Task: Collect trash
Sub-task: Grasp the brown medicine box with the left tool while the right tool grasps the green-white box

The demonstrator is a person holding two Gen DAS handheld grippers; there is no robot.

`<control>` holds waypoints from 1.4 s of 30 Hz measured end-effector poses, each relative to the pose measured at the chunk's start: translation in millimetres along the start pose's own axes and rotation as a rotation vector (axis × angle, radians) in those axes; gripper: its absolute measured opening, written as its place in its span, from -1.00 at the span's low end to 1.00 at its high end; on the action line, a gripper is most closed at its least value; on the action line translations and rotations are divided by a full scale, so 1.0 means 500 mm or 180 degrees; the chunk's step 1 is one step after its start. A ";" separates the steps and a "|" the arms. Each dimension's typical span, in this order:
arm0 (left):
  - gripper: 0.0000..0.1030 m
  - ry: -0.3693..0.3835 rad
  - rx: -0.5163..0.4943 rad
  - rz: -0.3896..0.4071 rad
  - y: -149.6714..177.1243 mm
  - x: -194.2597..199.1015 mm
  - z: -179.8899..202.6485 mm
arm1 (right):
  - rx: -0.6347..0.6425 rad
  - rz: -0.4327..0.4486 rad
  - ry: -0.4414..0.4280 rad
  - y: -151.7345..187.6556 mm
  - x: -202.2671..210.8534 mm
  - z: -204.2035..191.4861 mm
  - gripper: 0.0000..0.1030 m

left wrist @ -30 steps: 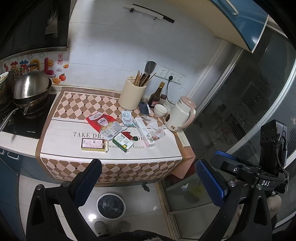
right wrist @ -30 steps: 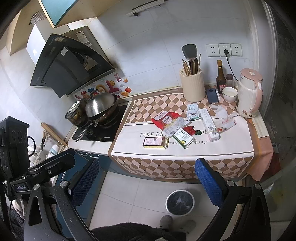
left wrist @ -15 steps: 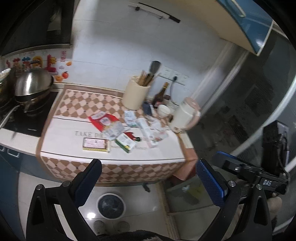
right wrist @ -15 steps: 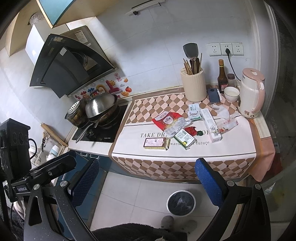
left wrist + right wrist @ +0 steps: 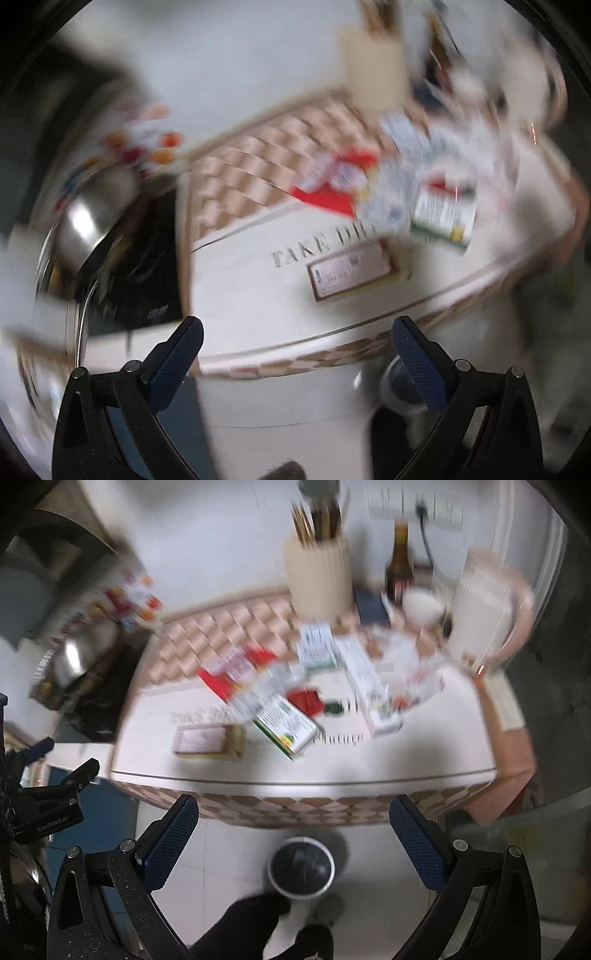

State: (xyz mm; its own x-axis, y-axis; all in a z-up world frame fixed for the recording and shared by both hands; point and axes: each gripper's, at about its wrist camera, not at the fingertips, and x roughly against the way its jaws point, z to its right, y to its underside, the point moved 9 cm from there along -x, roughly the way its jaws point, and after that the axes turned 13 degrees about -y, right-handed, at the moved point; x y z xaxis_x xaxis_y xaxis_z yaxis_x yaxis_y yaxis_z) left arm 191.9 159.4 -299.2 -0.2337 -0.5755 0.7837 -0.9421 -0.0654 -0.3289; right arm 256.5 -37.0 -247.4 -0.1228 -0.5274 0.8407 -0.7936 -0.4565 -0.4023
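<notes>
Closer to the counter (image 5: 332, 768) now than half a second ago, both views, with the litter looming larger and heavy motion blur smearing everything, the left view worst. Both tongs empty and spread wide: left tongs (image 5: 295, 354) hanging over the near left edge of the counter, right tongs (image 5: 293, 830) hanging over the floor just short of the near edge. Nothing gripped, nothing touched. All the trash lying on the counter, none of it collected as far as can be seen: pink box (image 5: 208, 741) nearest, at the near left; green box (image 5: 286, 728) just right of it; red wrapper (image 5: 236, 675) behind those, toward the far left; small red scrap (image 5: 306, 699) near the middle; long white box (image 5: 364, 685) to the right, running near to far; white packet (image 5: 314, 646) farther back; crumpled clear wrappers (image 5: 410, 672) at the right, near the kettle (image 5: 484, 624). Bin (image 5: 302, 867) on the floor below the near edge, between the right fingertips in that view; contents too blurred to judge. Holder (image 5: 317, 578), bottle (image 5: 399, 565), bowl (image 5: 423, 607) and kettle along the far side, probably not trash. Wok (image 5: 86, 218) on the hob off to the left. Judged from this, task at its very start: approach under way, every piece yet to be picked up and dropped in the bin. Pink box the likeliest first grab, being nearest to the left tongs.
</notes>
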 end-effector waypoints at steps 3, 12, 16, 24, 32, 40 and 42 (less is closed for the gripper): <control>1.00 -0.0069 -0.0956 0.0061 -0.026 -0.112 0.070 | -0.0145 -0.0281 0.0121 -0.013 -0.131 0.043 1.00; 0.75 0.0456 -0.2388 0.0104 -0.047 -0.282 0.221 | -0.0531 -0.0709 0.0379 -0.034 -0.346 0.138 1.00; 0.34 0.0712 -0.2060 0.0009 -0.083 -0.285 0.211 | -0.0543 -0.0820 0.0366 -0.045 -0.390 0.143 1.00; 0.35 0.0839 0.0352 -0.1063 -0.089 -0.355 0.036 | 0.0170 -0.0911 0.0469 -0.124 -0.491 0.088 1.00; 0.53 0.0905 0.0761 -0.1180 -0.075 -0.362 0.028 | -0.0094 -0.1215 0.0386 -0.105 -0.557 0.077 0.66; 0.19 0.0822 0.0940 -0.1087 -0.025 -0.320 -0.004 | -0.0020 -0.1091 0.0551 -0.083 -0.572 0.070 0.59; 0.19 0.0796 0.1019 -0.1039 -0.014 -0.294 -0.024 | -0.0174 -0.0961 0.0408 -0.079 -0.543 0.067 0.58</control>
State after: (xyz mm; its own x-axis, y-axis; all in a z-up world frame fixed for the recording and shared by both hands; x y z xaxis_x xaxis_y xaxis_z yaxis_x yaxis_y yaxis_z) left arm 229.9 254.3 -405.8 -0.0271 -0.2737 0.9614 -0.8638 -0.4776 -0.1604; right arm 341.3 100.3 -471.8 0.0515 -0.2781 0.9592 -0.8360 -0.5373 -0.1110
